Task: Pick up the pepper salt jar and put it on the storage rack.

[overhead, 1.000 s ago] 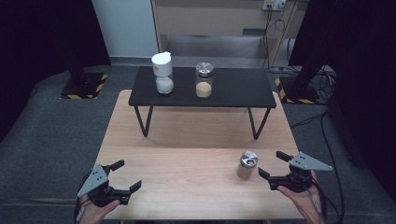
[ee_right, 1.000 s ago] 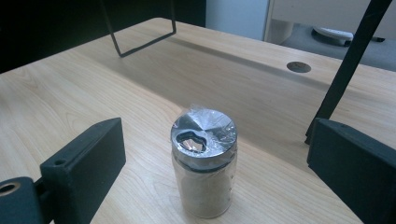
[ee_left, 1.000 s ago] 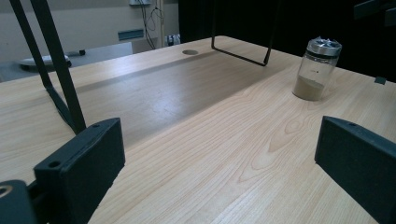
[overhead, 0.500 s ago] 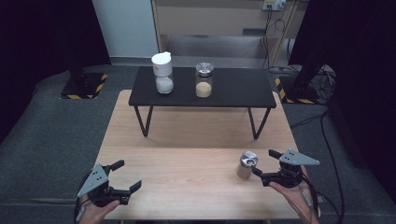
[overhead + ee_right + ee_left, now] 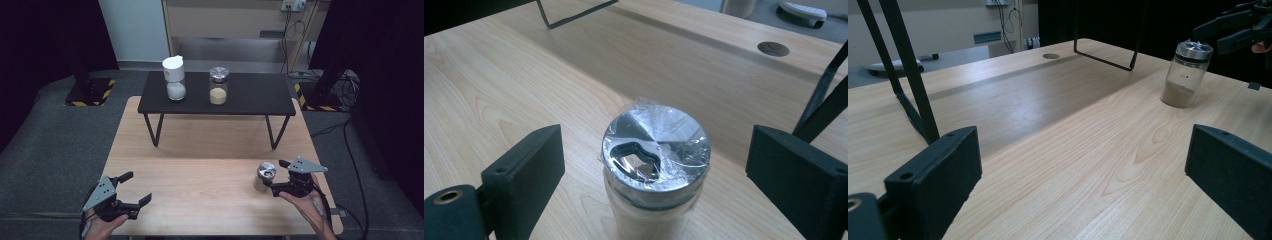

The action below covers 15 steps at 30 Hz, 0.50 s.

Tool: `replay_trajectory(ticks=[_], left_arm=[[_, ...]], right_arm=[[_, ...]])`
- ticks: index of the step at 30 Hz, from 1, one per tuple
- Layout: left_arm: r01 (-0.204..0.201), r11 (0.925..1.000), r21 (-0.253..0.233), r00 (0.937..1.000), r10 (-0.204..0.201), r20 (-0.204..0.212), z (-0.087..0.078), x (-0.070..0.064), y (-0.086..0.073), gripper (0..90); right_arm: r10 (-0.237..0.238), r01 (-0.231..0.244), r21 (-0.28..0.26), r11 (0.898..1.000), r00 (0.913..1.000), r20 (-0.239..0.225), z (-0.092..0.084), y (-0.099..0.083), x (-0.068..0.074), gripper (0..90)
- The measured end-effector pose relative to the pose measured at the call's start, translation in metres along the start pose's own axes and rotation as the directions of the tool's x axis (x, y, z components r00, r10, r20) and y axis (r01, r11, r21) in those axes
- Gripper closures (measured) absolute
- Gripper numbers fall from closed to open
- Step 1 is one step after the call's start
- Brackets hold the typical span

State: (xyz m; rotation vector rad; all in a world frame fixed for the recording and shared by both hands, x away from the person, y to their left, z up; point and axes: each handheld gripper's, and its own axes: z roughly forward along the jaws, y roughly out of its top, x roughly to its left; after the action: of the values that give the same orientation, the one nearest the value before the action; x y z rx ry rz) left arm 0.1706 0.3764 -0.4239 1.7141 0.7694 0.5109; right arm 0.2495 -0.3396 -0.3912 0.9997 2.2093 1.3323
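Between right claw jaws — shaker jar, closing, untouched | film-wrapped lid | left claw open

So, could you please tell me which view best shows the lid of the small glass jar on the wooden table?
The right gripper view: the jar's silver lid sits close, film-wrapped, its opening visible. The left gripper view shows it side-on; the high view, tiny.

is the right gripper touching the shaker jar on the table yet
Apart. In the right gripper view, the right gripper has just been closing with the shaker jar between its jaws, but bare wood shows on both sides.
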Motion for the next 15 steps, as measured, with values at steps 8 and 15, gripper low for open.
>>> replay_trajectory(ticks=[8, 15], left_arm=[[-0.001, 1.0, 0.001, 1.0, 0.001, 0.0, 0.0, 0.0, 0.0, 0.3], [0.0, 1.0, 0.001, 1.0, 0.0, 0.001, 0.0, 0.0, 0.0, 0.3]], right_arm=[[-0.01, 0.01, 0.022, 1.0, 0.9999, -0.003, 0.011, 0.002, 0.0, 11.8], [-0.01, 0.01, 0.04, 0.999, 0.9999, 0.005, 0.021, 0.0, -0.004, 17.9]])
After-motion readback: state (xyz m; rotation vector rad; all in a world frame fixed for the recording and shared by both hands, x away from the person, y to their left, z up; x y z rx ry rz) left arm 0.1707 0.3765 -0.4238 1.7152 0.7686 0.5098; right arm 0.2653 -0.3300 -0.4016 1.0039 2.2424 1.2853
